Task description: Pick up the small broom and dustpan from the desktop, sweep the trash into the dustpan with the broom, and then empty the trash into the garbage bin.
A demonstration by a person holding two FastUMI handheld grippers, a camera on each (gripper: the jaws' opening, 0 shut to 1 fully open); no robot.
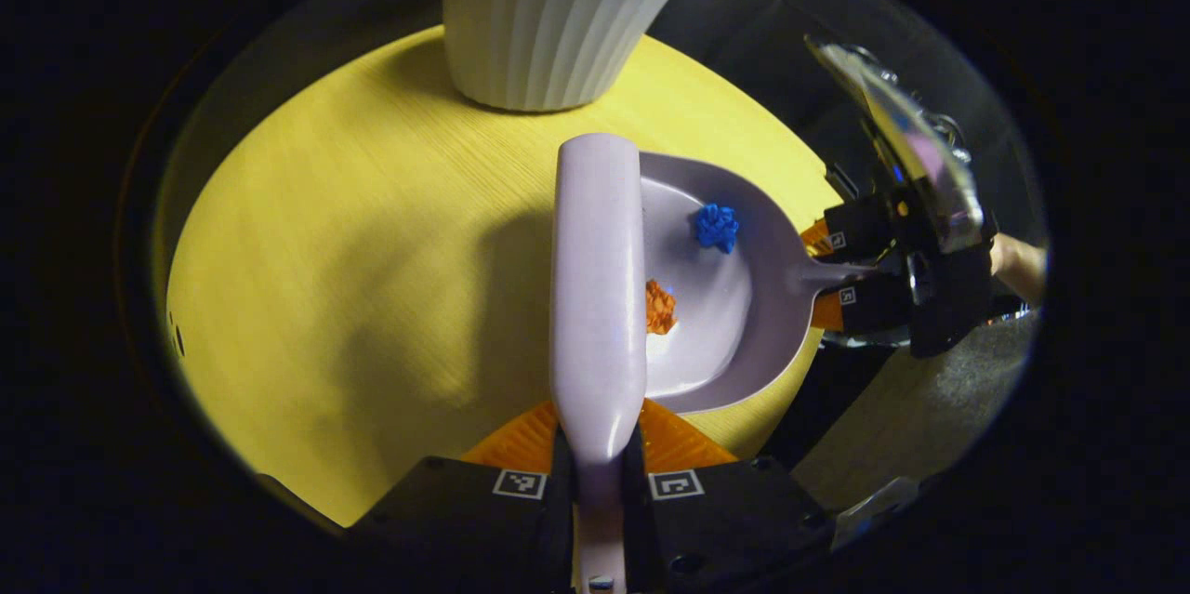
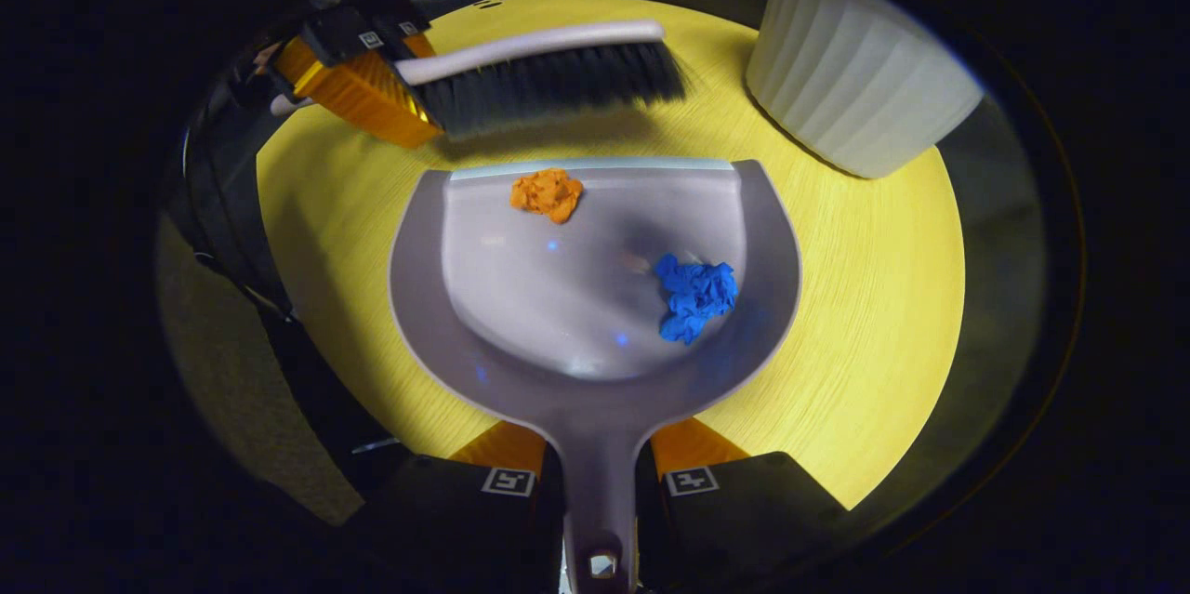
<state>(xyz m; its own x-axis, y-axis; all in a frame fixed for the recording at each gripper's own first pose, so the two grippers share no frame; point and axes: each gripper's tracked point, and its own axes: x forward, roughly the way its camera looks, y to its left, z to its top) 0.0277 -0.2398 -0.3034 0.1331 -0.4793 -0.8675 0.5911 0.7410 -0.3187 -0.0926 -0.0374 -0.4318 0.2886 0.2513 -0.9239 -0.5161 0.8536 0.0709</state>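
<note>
The broom's back (image 1: 598,297) hides its bristles and part of the orange scrap (image 1: 659,307).

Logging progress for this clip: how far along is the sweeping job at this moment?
Done: broom and dustpan are picked up, and the orange scrap and blue scrap lie in the pan. In hand: left gripper clamps the broom, right gripper the dustpan handle. Left: emptying into the white bin.
</note>
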